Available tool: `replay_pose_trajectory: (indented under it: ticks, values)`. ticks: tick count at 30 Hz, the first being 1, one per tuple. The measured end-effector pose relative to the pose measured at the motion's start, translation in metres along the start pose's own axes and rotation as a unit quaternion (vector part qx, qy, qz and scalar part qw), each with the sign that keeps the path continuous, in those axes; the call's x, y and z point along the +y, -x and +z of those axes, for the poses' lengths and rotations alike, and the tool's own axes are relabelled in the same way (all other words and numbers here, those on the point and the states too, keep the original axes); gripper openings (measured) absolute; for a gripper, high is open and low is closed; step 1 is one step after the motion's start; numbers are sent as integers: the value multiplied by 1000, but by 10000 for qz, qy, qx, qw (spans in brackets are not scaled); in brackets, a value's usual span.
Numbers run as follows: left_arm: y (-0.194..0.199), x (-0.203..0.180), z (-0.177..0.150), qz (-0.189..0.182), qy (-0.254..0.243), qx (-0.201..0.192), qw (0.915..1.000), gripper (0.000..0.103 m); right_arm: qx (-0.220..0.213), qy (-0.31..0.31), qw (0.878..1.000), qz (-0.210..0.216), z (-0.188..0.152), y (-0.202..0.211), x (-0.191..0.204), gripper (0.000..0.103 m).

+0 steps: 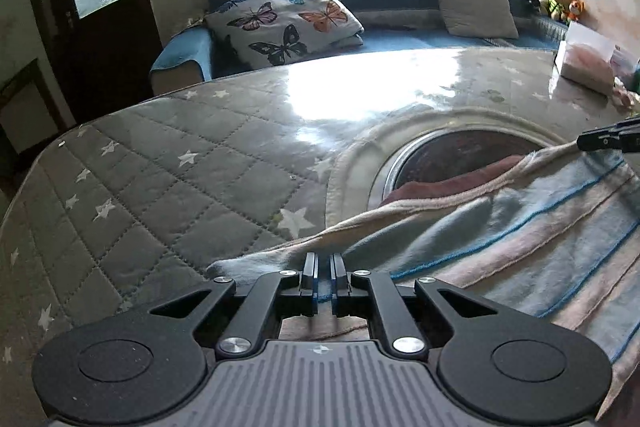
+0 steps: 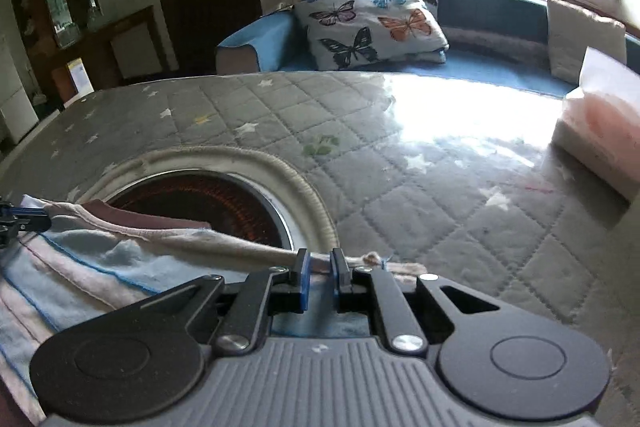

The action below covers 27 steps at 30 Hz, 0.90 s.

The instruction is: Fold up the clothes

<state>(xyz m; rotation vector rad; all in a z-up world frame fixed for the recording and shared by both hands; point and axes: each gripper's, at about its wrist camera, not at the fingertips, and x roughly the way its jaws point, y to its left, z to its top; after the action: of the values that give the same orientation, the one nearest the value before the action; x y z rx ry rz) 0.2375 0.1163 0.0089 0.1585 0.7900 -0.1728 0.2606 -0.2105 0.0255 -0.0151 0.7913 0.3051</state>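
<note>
A striped cloth (image 1: pixel 500 227) in pale blue, pink and cream lies on the quilted grey table cover (image 1: pixel 160 187), stretched between both grippers. My left gripper (image 1: pixel 324 263) is shut on the cloth's near left corner. In the right wrist view the same cloth (image 2: pixel 100 259) runs leftward, and my right gripper (image 2: pixel 320 259) is shut on its cream hem at the right corner. The right gripper's tip (image 1: pixel 608 137) shows at the far right of the left wrist view; the left gripper's tip (image 2: pixel 24 217) shows at the left edge of the right wrist view.
A round heater opening (image 2: pixel 208 203) with a padded rim sits in the table under the cloth's far edge. A plastic-wrapped package (image 2: pixel 596 131) rests at the table's right. Beyond are a blue sofa (image 1: pixel 400 37), a butterfly cushion (image 1: pixel 280 15) and a white cushion (image 1: pixel 474 3).
</note>
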Motion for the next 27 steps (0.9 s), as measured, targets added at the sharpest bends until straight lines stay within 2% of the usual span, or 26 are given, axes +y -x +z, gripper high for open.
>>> replay_pose_trajectory:
  ticks: [4,7,10,12,13,14,18,21,25,27]
  values:
    - [-4,2,2,28,67,-6,10000,10,-19,208,9995,219,4,-2,15,9]
    - [-2,4,2,59,98,-53,9999,11,146,324,9993,153,4,-17,22,9]
    - [-1,6,2,90,128,-100,9998,12,79,257,9996,64,5,-22,19,9]
    - [0,7,2,111,149,-131,9997,18,29,182,9998,64,7,-18,20,10]
    - [1,8,2,121,159,-147,9997,29,-1,201,9998,77,8,-15,21,10]
    - [1,9,2,136,166,-151,9997,35,-23,213,9997,130,8,-12,22,12]
    - [-5,14,-1,204,213,-84,9995,36,79,284,9992,279,3,-10,31,22]
    - [-3,15,-1,238,268,-105,9993,39,160,337,9985,390,-1,-9,38,23]
    - [6,12,-2,305,233,-180,9991,55,143,497,9972,537,-4,-4,54,33]
    - [12,9,-4,327,246,-237,9989,57,137,590,9962,622,-6,-3,63,35]
